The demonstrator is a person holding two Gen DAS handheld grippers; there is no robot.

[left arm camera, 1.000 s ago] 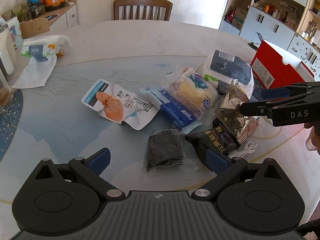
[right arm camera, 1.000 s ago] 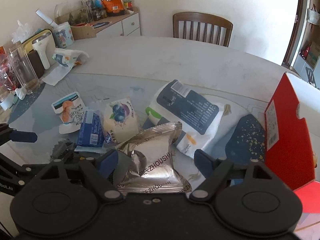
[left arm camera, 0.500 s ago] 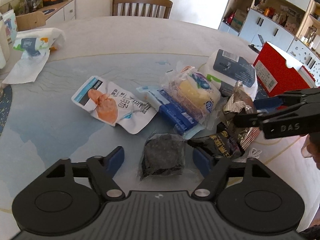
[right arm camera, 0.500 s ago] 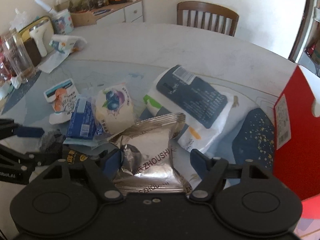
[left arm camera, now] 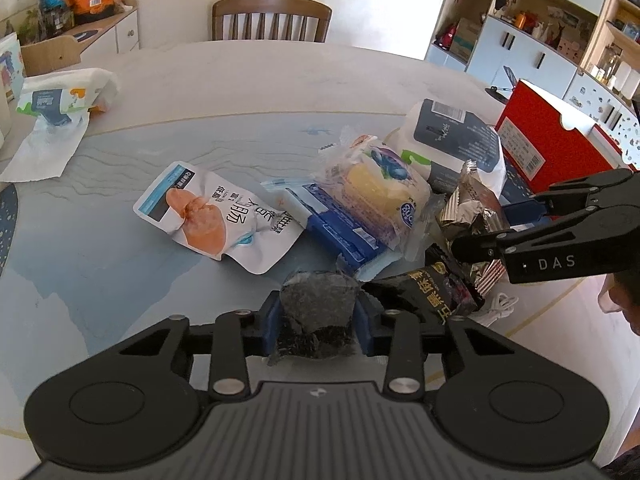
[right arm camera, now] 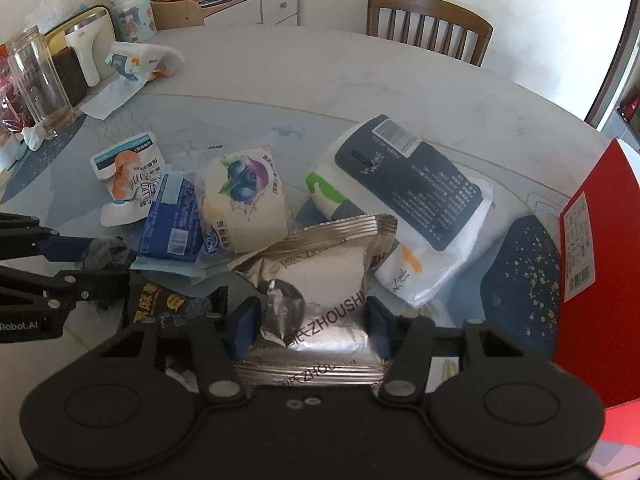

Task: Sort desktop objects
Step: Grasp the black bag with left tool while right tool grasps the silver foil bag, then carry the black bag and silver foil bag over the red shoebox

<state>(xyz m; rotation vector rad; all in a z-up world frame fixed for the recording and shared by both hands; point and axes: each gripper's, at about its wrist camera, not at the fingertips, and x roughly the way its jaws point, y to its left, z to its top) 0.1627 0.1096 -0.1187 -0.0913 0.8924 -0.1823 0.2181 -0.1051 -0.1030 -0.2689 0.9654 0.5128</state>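
The round surface (left arm camera: 248, 80) carries a heap of snack packs at its near right part, with a red box (left arm camera: 548, 140) at the far right edge. Largest in the heap is a white and dark bag (right arm camera: 416, 196), then a blueberry bread pack (right arm camera: 244, 196) lying on a blue packet (right arm camera: 172, 216), and a white pouch (left arm camera: 216, 216) to their left. The right claw (right arm camera: 312, 322) has just been closing and its blue pads press both sides of the silver foil pack (right arm camera: 320, 288). The left claw (left arm camera: 318, 322) has likewise been closing and clamps a small dark clear-wrapped snack (left arm camera: 318, 304), nearest of all, beside a black packet (left arm camera: 424, 288).
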